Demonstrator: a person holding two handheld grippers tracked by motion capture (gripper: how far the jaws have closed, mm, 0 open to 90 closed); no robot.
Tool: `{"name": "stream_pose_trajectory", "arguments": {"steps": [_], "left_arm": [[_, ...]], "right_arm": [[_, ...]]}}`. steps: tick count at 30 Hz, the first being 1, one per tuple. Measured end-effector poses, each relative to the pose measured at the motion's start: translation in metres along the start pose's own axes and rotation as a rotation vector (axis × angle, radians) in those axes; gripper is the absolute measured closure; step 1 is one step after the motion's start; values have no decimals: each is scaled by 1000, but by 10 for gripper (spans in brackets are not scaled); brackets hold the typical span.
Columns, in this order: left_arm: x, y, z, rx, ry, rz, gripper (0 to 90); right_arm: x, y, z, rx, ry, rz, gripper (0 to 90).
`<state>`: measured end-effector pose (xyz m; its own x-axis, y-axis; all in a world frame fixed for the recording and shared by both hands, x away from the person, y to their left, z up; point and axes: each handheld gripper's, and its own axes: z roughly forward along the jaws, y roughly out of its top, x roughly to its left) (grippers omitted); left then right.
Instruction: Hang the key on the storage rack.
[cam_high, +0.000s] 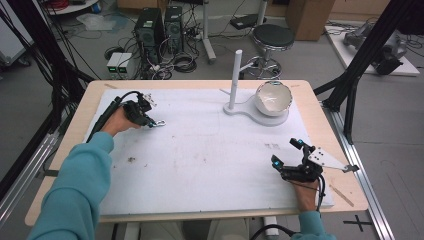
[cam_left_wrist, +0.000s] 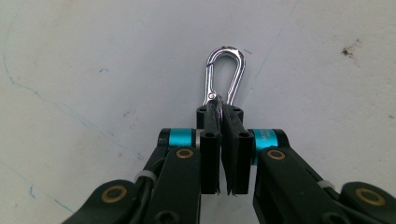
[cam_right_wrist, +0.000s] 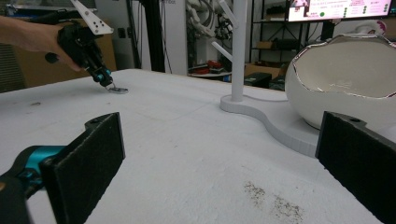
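- High view: the left gripper (cam_high: 148, 120) is seen far to the left of the white stand (cam_high: 235, 80), low over the white mat (cam_high: 200, 155), with the person's hand (cam_high: 117, 121) behind it.
- A silver carabiner (cam_high: 159, 123) is gripped at one end by this gripper, and its free end is pointed toward the stand.
- Left gripper view: the jaws are pressed together on the narrow end of the carabiner (cam_left_wrist: 223, 77), and the rounded loop is left sticking out beyond the tips, just above the mat (cam_left_wrist: 93, 70).
- Whether the loop is touching the mat cannot be told.
- The right gripper (cam_high: 287, 155) is held in front of the stand and to its right, near the right edge of the mat, and nothing is gripped by it.
- Right gripper view: its two black jaws are spread wide apart, with only bare mat (cam_right_wrist: 187, 154) between them.
- A white bowl with a broken rim (cam_high: 273, 97) is placed on the flat base of the stand, just to the right of the post.
- From the right gripper view the left gripper (cam_right_wrist: 105, 77) is seen far left of the stand (cam_right_wrist: 239, 51), with the carabiner (cam_right_wrist: 116, 89) under its tips.
- Some brown stains (cam_high: 131, 159) are found on the mat, in front of the stand.
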<state>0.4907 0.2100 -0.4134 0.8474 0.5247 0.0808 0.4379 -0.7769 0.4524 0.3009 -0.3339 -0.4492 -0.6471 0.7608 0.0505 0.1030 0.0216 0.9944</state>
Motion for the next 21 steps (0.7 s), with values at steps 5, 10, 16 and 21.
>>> {"name": "stream_pose_trajectory", "arguments": {"steps": [5, 10, 16, 21], "left_arm": [[0, 0, -1, -6, -4, -13, 862], [1, -1, -1, -3, -5, -12, 874], [1, -1, -1, -8, 2, -3, 883], [-1, 0, -1, -3, 9, 0, 886]], "right_arm": [[0, 0, 0, 1, 0, 1, 5], [0, 0, 0, 0, 0, 0, 6], [0, 0, 0, 0, 0, -1, 6], [0, 0, 0, 0, 0, -1, 6]]}}
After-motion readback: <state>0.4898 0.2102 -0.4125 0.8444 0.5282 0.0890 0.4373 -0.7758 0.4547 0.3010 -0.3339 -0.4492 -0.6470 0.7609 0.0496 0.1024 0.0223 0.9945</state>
